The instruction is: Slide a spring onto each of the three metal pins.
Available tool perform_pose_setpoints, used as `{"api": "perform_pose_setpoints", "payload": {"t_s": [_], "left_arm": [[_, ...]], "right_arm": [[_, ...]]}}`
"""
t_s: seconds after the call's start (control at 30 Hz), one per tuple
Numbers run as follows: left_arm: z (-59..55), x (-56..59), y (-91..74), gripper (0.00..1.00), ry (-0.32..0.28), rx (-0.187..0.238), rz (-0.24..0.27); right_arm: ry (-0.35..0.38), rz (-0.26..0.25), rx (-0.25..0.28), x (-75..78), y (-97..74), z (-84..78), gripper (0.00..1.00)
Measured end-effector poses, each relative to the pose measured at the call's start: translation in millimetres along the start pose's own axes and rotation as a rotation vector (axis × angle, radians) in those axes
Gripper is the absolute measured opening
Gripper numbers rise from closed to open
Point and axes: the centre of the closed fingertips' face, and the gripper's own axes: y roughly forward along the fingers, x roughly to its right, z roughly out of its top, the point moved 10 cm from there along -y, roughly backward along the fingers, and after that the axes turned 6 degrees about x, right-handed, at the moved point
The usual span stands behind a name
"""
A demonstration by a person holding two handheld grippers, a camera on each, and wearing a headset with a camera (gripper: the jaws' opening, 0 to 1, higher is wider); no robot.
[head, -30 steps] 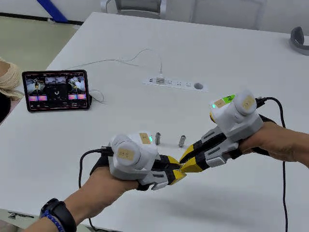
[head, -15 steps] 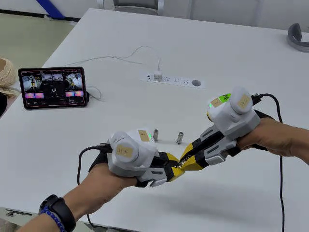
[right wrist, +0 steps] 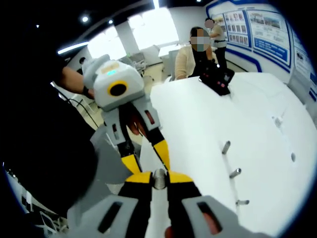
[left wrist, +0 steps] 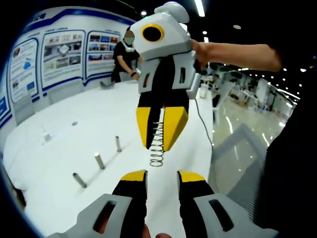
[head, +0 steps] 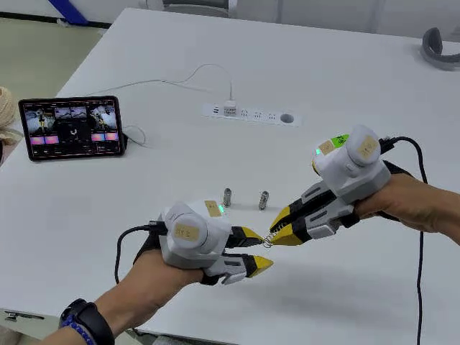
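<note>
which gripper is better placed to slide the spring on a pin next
Right. The right gripper is shut on the spring, with the pins close by. The left gripper is open and holds nothing, so it would first have to take the spring.

L gripper (head: 263, 249) & R gripper (head: 275, 236): white/grey housings, yellow-black jaws, tan stickers, green LEDs; black cable (head: 419, 287) each; black watch (head: 86, 315), blue band, L wrist.
</note>
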Motion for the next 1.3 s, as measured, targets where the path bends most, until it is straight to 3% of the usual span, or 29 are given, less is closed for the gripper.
{"api": "perform_pose_setpoints", "payload": {"t_s": [0.3, 0.5, 0.73, 0.97, 1.3], "left_arm": [[-10.1, -6.8, -8.8, 0.3, -0.062, 0.019, 0.068], [-15.8, -13.8, -17.0, 0.34, -0.088, 0.022, 0.127], [-22.5, -24.2, -26.5, 0.39, -0.128, 0.03, 0.18], [-28.1, -34.0, -35.6, 0.45, -0.149, 0.023, 0.231], [-34.8, -45.7, -46.1, 0.54, -0.181, 0.014, 0.302]], "right_arm": [[0.028, -0.065, -0.011, 5.9, -12.0, -17.2, 0.13], [0.011, -0.123, -0.062, 9.8, -16.5, -33.1, 0.13], [0.053, -0.169, -0.077, 14.9, -20.7, -46.3, 0.12], [0.063, -0.197, -0.086, 18.4, -24.0, -51.9, 0.13], [0.082, -0.255, -0.106, 39.2, -33.1, -61.1, 0.13]]}}
